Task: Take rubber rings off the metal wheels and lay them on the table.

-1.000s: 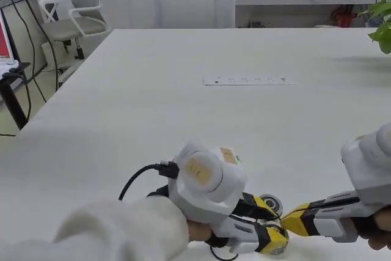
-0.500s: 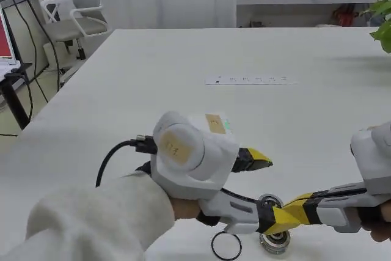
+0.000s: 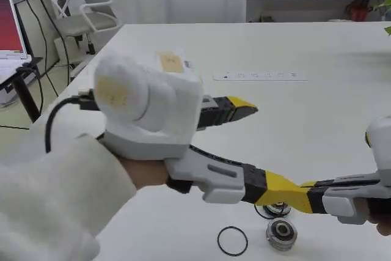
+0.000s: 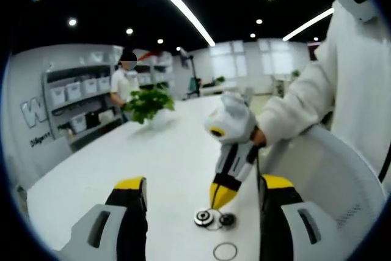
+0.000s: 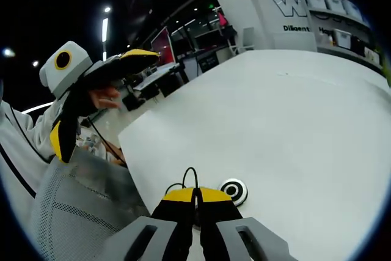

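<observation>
In the head view the left gripper (image 3: 272, 150), held in a white-sleeved hand, is large in the foreground. Its length runs left to right above the table (image 3: 183, 59), and its jaws are spread wide with nothing between them. The right gripper (image 3: 305, 192) sits low at the right edge and points left, its tip against the left gripper's lower jaw. Below that spot the far wheel (image 3: 273, 209) lies flat, hub up and partly hidden, with the thin second ring (image 3: 259, 212) slack around it. Just beside it, closer to the person, the near wheel (image 3: 282, 234) also lies flat, hub up. The loose ring (image 3: 219, 240) lies flat on the table, left of the near wheel and apart from it.

In the left gripper view the gripper's own jaws stand far apart and empty. Beyond them the right gripper (image 4: 218, 197) points steeply down, its tip just above the wheels, which sit side by side. The loose ring (image 4: 214, 251) lies nearer the camera.

In the right gripper view the right gripper (image 5: 197, 195) has its jaws pressed together. A thin black loop of the second ring (image 5: 190, 170) rises from between the tips, apparently pinched. One of the wheels (image 5: 234, 191) lies flat just right of the tips. The left gripper (image 5: 109, 106) is at upper left, its jaws wide apart.
</observation>
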Demonstrator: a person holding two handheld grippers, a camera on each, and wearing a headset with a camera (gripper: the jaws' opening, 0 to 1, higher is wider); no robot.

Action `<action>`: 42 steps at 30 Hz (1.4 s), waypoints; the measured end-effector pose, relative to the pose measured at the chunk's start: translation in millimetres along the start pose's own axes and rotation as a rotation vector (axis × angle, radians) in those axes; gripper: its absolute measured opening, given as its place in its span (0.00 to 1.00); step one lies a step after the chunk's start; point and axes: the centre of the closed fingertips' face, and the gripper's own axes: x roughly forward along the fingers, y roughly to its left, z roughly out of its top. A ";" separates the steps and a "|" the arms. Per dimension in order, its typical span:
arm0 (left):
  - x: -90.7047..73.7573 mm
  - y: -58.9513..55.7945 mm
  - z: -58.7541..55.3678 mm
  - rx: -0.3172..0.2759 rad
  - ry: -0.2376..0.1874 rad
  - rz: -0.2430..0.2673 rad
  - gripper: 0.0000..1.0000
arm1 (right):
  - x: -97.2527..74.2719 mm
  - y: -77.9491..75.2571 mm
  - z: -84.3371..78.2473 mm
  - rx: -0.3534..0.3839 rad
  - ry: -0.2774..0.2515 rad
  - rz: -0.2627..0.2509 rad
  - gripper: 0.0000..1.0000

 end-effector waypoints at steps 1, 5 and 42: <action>-8.3 1.7 -0.2 0.007 0.008 0.012 0.79 | -0.2 0.7 0.8 0.000 -0.003 0.002 0.00; -35.4 5.1 1.3 -0.019 0.000 0.042 0.86 | -0.8 3.0 4.0 0.003 -0.015 0.010 0.00; -63.7 -35.3 -84.8 -0.228 0.093 0.138 0.94 | -8.0 23.6 30.5 0.027 -0.118 0.076 0.00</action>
